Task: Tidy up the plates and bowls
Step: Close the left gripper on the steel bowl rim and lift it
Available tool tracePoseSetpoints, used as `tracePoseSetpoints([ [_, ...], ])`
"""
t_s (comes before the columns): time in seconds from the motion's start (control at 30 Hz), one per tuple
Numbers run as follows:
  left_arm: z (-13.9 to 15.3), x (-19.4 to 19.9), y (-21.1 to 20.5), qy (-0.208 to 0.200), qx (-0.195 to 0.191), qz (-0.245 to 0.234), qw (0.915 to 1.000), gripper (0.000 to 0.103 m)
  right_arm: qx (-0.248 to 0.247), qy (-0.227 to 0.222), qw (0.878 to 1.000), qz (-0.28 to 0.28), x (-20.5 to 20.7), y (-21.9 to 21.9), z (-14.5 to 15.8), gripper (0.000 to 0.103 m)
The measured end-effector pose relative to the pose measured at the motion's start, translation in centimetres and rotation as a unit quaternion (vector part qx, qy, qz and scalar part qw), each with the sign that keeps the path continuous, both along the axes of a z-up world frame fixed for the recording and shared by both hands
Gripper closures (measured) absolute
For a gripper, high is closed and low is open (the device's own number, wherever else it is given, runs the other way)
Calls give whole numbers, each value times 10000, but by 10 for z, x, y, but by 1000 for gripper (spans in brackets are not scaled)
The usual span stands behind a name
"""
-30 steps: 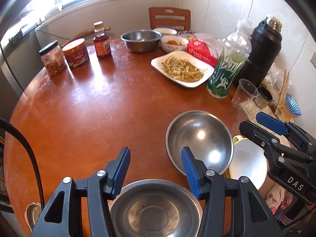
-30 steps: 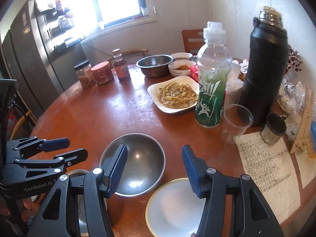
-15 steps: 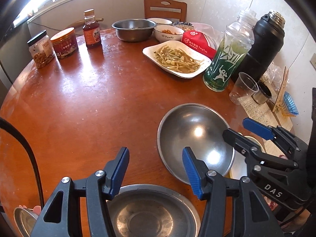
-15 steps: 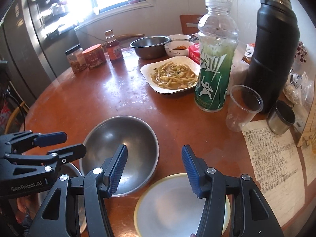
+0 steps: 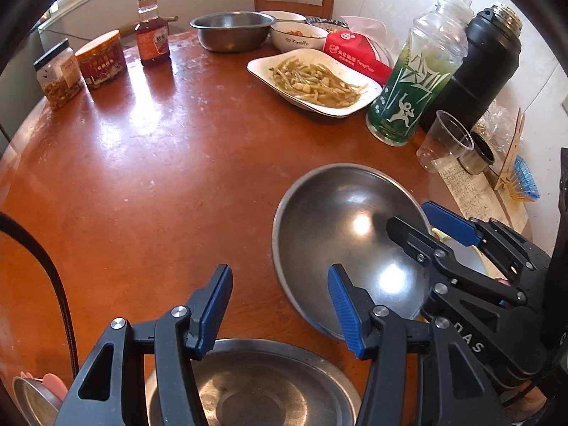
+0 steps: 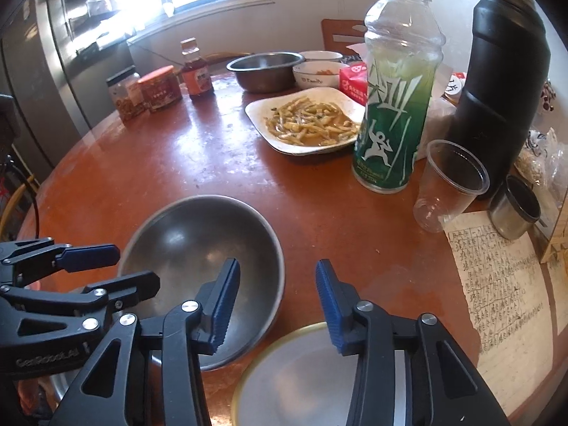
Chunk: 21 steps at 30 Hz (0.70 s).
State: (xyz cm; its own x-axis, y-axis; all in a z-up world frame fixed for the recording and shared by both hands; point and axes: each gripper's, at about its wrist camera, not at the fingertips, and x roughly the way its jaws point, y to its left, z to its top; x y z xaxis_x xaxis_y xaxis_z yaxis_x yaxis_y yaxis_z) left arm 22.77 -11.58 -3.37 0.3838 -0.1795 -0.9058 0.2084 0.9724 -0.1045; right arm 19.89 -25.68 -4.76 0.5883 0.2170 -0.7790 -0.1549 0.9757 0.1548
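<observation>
Round reddish-brown wooden table. Near edge holds three empty vessels: a wide shallow stainless-steel bowl, a flat-bottomed steel dish at the very edge below the left camera, and a white plate with a yellow rim below the right camera. In the right wrist view the plate lies just beside the wide bowl, rims close; contact cannot be told. Left gripper: black frame, blue ribbed pads, jaws apart with nothing between them, poised over the far rim of the steel dish, bare tabletop showing in the gap. Right gripper: jaws closing, nothing between the pads, only tabletop and the plate's far rim in the gap; its left finger overlaps the wide bowl's near rim in the picture. From the left wrist view the right gripper reaches in from the right, over the right side of the wide bowl. Far side of table: white rectangular plate of yellowish vegetable strips, deep steel basin, white ceramic bowl, red packet. Right side: green-labelled clear plastic bottle, black thermos flask, clear plastic cup, small steel cup, handwritten paper sheet. Left far side: two jars and a brown sauce bottle.
</observation>
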Motion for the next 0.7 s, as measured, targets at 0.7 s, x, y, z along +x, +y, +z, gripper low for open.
tracePoseSetpoints([
  [0.7,-15,4,-16,211,85,-208,9995,72,-169,88,9998,-53,6,11,-12,89],
])
